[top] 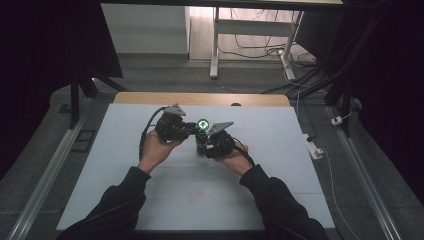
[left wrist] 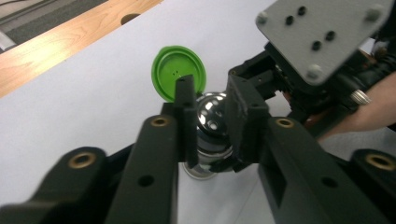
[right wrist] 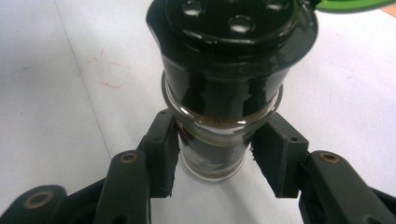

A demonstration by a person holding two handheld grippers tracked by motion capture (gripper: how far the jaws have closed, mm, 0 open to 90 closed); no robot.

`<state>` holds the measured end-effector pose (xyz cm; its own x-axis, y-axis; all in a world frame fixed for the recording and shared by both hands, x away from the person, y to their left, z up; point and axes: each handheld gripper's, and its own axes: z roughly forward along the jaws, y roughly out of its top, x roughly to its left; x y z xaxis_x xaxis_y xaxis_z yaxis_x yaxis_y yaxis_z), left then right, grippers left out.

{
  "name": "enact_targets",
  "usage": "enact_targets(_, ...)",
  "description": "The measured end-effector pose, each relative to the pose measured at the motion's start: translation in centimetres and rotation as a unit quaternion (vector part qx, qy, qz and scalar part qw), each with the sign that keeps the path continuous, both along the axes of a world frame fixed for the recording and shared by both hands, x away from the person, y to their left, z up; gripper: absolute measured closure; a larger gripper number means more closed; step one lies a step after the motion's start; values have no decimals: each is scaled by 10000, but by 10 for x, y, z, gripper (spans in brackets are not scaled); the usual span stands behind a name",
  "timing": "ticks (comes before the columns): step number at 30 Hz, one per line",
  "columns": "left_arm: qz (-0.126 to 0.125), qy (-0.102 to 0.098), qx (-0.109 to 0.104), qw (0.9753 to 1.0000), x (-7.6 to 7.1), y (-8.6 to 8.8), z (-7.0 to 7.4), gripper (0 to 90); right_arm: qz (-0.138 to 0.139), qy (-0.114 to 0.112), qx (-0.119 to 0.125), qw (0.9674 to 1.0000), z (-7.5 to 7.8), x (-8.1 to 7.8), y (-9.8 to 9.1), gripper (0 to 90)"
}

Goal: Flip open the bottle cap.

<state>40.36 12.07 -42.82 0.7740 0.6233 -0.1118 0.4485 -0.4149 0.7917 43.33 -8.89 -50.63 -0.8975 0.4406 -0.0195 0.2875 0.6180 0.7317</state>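
Your left gripper [left wrist: 210, 109] sits at the top of the spice shaker [right wrist: 224, 93], one jaw on each side of its perforated black cap [left wrist: 212, 112]. Its jaws are parted and I cannot tell whether they still press on the cap. The green flip lid [left wrist: 178, 72] stands swung open behind that cap. The shaker stands upright on the white tabletop [top: 150, 195], midway between your hands. Your right gripper [right wrist: 215, 156] is clenched on the glass body below, with its pads against the jar.
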Motion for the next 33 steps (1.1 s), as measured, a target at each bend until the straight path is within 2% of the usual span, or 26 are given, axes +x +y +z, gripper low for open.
enact_targets(5,11,-13,64,10000,-8,3,-1,646,-99,4,-53,9999,-1,0,1,468)
enact_targets(13,-28,-6,216,9998,-18,9,-6,519,-196,23,-5,9998,3,-1,-2,387)
enact_targets(18,-15,65,163,9998,-23,18,-9,416,-235,3,46,9997,5,-4,-3,330)
enact_targets(22,-15,105,187,9998,-28,24,-12,332,-297,81,81,9995,7,-6,-4,280)
enact_targets(24,41,167,147,9997,-31,27,-14,272,-326,181,88,9993,9,-7,-5,258)
enact_targets(27,101,299,50,9995,-34,32,-17,203,-406,197,94,9989,11,-10,-9,227)
enact_targets(33,138,363,13,9992,-43,37,-19,129,-439,324,147,9984,17,-16,-21,162)
